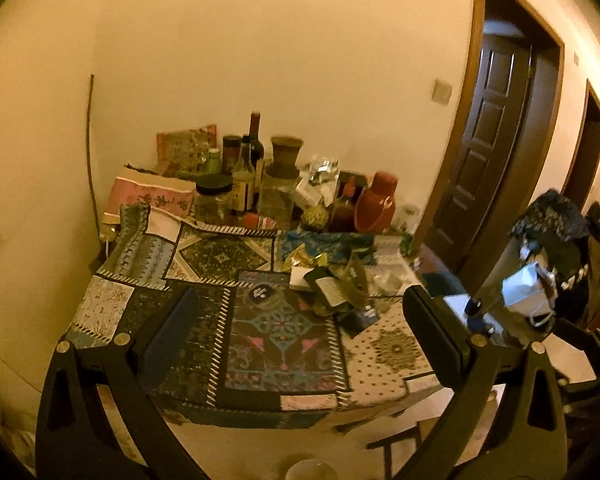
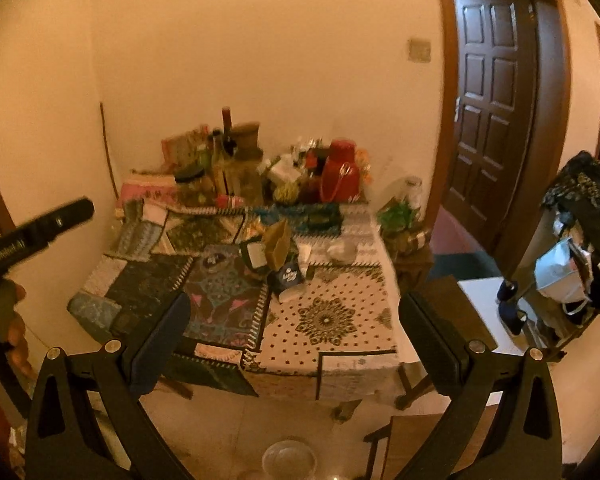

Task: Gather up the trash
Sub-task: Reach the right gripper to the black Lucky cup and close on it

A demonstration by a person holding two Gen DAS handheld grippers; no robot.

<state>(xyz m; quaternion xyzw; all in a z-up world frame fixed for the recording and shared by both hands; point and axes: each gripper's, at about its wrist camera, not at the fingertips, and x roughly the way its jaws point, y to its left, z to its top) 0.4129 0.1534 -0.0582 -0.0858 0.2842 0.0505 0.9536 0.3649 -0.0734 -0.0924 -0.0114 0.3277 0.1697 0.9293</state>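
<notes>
A heap of crumpled wrappers and torn packets (image 1: 334,284) lies on the patchwork tablecloth (image 1: 260,332), right of centre; the right wrist view shows the same trash pile (image 2: 276,258) mid-table. My left gripper (image 1: 300,312) hovers over the table's near half, open, nothing between its fingers, the pile just beyond its right finger. My right gripper (image 2: 296,312) hangs open above the table's front edge, short of the pile. The left gripper's body (image 2: 40,228) shows at the left edge of the right wrist view, held by a hand.
Bottles, jars, a red flask (image 1: 376,202) and boxes crowd the table's back against the wall. A dark wooden door (image 2: 496,112) stands open on the right. A rack with bags (image 2: 572,264) is at far right. A clear bowl (image 2: 288,460) and a stool lie on the floor below.
</notes>
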